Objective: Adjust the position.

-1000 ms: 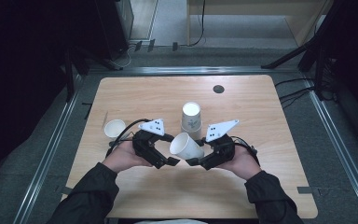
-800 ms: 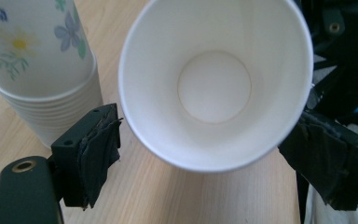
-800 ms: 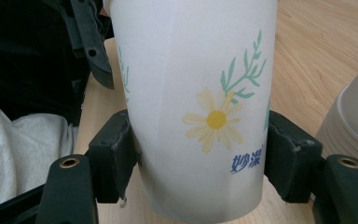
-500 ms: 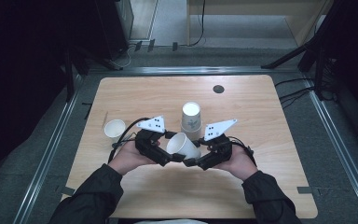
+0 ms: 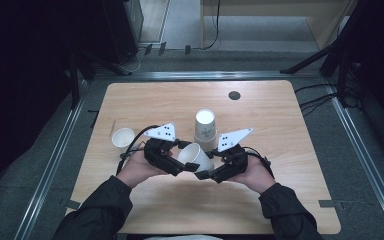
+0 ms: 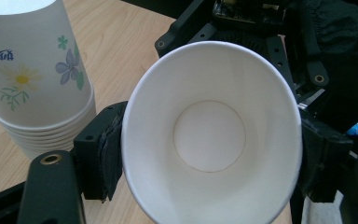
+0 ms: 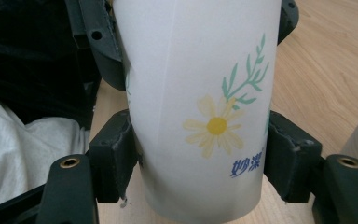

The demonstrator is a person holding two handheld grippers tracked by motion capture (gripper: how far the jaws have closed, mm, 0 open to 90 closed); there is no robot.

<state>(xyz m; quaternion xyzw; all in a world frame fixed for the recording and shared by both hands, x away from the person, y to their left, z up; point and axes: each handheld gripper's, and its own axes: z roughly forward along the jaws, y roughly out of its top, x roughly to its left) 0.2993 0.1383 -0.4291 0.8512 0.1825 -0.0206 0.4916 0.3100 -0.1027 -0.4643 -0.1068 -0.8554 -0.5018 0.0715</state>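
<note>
We see a person's two hands low over a pale wood-grain table (image 5: 280, 115), each holding a black claw, with a single white paper cup (image 5: 196, 157) held on its side in the air between them, near the table's front edge. The left claw (image 5: 177, 159) has just been closing, and its rubbery black pads now press the cup's rim from both sides; in the left gripper view the round mouth is squeezed into an oval and we look straight down the smooth white inside to the flat circular bottom. The right claw (image 5: 205, 171) is clenched on the cup's tapered wall nearer the base; in the right gripper view its matte, blocky pads (image 7: 114, 156) pinch the thin paper, printed with a yellow daisy, green sprigs and blue characters. Just behind stands an upside-down stack of matching cups (image 5: 205, 129), rims layered. Another white cup (image 5: 123, 137) sits upright to the left.
</note>
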